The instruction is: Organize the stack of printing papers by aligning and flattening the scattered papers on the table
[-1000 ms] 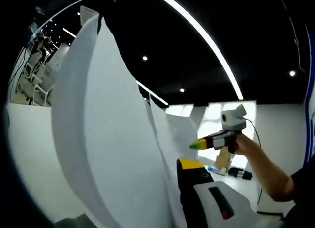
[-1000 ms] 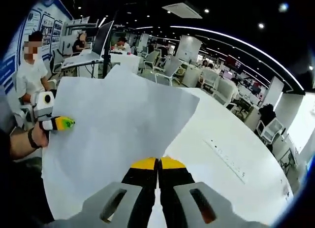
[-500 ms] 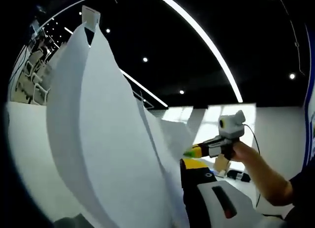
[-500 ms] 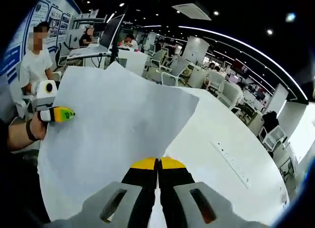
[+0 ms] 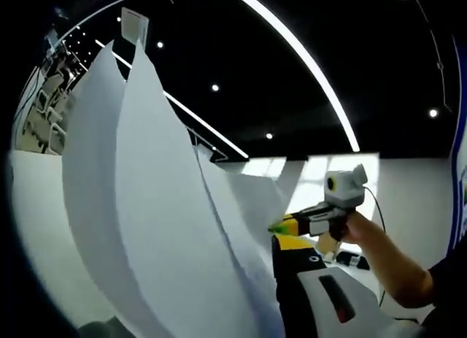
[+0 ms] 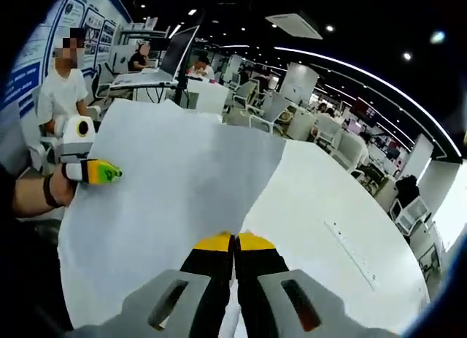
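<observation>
Above the table point(image 6: 321, 206), papers point(image 6: 168, 199) are held lifted, pinched by the right gripper point(image 6: 235, 243) and left gripper point(image 6: 109, 173); aligning seems begun, flattening not yet done.

White papers point(image 6: 175, 185) upright, curved, fanned

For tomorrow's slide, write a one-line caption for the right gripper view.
Right gripper shut on white papers lifted above the table, left gripper pinching their far edge.
</observation>
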Motion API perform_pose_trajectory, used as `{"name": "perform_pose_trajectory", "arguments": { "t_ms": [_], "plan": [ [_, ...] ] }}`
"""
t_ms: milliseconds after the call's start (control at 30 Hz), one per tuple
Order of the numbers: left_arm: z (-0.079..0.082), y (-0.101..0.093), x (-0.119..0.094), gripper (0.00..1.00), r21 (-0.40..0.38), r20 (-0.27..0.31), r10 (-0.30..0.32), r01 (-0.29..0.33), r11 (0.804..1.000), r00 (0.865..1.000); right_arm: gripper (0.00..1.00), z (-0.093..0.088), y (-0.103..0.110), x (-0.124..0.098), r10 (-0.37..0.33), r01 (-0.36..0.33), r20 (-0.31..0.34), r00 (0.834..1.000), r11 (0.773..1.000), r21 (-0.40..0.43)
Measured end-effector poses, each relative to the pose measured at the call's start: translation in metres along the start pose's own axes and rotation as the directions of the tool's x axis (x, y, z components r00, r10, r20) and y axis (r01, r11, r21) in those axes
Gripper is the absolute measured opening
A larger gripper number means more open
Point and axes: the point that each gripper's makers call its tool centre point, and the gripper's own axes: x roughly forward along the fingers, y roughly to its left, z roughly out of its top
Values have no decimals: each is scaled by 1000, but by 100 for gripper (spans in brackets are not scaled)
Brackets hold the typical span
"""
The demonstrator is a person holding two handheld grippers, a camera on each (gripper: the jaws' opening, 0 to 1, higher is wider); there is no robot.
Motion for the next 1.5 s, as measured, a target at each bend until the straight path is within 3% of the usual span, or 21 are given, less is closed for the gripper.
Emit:
{"name": "perform_pose_trajectory", "arguments": {
  "t_ms": [233, 467, 1000, 1500],
  "plan": [
    [1, -1, 0, 28, -4, 4, -4, 4, 1000, 1000, 0, 1, 9, 5, 13, -13, -1, 1000, 999, -42],
    [0, -3, 0, 28, -6, 2, -10, 10, 1000, 1000, 0, 14, 14, 9, 9, -6, 31, 999, 997, -74],
    [-1, -3, 0, 28, 1, -4, -2, 2, 1000, 1000, 0, 31, 35, 11, 55, -57, 80, 995, 998, 16],
    [1, 2, 1, 30, 0, -11, 1, -1, 1000, 1000, 0, 57, 54, 3, 149, -170, 199, 969, 981, 94]
  ]
}}
